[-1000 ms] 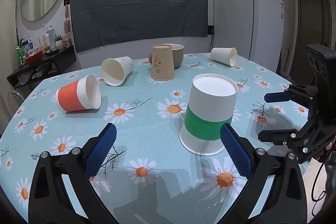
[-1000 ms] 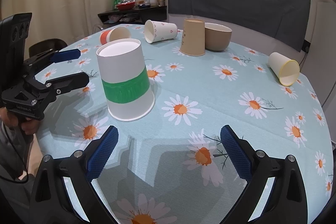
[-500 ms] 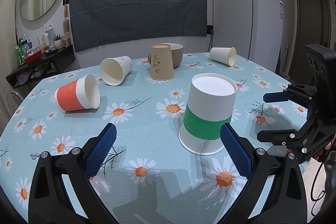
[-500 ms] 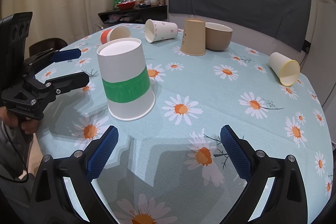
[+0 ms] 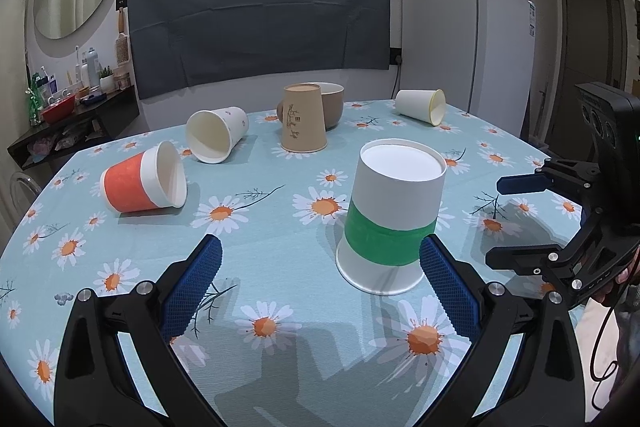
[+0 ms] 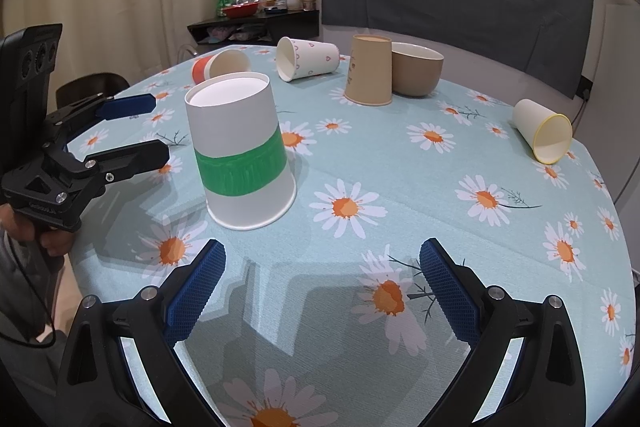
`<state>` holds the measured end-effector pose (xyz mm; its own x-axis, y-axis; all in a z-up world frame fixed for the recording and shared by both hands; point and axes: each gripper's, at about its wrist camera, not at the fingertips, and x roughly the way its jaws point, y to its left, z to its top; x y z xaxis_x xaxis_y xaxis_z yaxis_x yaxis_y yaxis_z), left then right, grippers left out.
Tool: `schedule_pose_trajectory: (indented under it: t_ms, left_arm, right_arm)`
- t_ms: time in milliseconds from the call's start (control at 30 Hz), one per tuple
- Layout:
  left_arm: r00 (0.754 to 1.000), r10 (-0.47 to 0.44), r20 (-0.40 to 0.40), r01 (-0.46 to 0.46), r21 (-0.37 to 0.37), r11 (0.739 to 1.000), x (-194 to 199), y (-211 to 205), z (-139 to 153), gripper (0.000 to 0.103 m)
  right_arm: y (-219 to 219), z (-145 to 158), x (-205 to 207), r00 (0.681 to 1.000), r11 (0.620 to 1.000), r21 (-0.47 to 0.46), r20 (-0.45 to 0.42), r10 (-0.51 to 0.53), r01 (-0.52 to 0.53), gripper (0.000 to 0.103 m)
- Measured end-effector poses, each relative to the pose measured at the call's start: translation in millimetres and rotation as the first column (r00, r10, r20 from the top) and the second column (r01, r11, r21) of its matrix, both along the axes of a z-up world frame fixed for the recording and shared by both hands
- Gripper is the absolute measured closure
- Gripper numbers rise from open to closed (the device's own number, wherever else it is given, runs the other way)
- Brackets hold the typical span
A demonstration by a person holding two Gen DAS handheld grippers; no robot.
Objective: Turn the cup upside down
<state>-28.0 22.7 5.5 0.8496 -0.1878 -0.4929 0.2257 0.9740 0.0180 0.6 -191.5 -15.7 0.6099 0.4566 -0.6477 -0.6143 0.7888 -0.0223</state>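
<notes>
Left wrist view: the left gripper [image 5: 320, 267] stands with its jaws spread wide and nothing between them, low over the daisy-print tablecloth [image 5: 280, 227]. The green-banded cup [image 5: 394, 215] stands upside down on the cloth, base up and rim down, just ahead of the gripper's right-hand finger — it sits off the jaw gap's centre, toward that finger, and is not enclosed. The right gripper [image 5: 508, 223] enters from the right edge, its two fingers apart and empty, pointing toward the cup but clear of it. Farther back: an orange cup [image 5: 142, 181] lying on its side, a white cup [image 5: 218, 135] on its side, a brown cup [image 5: 302, 123] inverted just beside a tan bowl [image 5: 332, 109], and a yellow-rimmed cup [image 5: 422, 105] on its side near the fridge [image 5: 468, 47].

Right wrist view: the right gripper [image 6: 322, 277] is likewise wide apart and holds nothing. The green-banded cup [image 6: 240, 151] stands inverted ahead of the gripper's left-hand finger — near it, not touching. The left gripper [image 6: 140, 129] reaches in from the left edge, fingers parted and empty, their tips just short of the cup's wall. The brown cup [image 6: 370, 71] and tan bowl [image 6: 416, 75] stand together behind; the yellow-rimmed cup [image 6: 544, 131] lies well apart to the right.
</notes>
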Motion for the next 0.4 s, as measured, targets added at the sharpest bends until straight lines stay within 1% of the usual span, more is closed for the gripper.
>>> schedule_pose_trajectory:
  t_ms: [200,400]
  left_arm:
    - [1.0,0.0,-0.005,0.0,0.027,1.0,0.6,-4.3,-1.3,0.006]
    - [1.0,-0.016,0.025,0.016,0.039,0.999,-4.2,-6.4,-0.2,0.006]
  right_arm:
    - [0.2,-0.3,-0.5,1.0,1.0,0.0,-0.002,0.002,-0.002,0.009]
    - [0.9,-1.0,-0.8,1.0,1.0,0.002,-0.005,0.0,0.0,0.009]
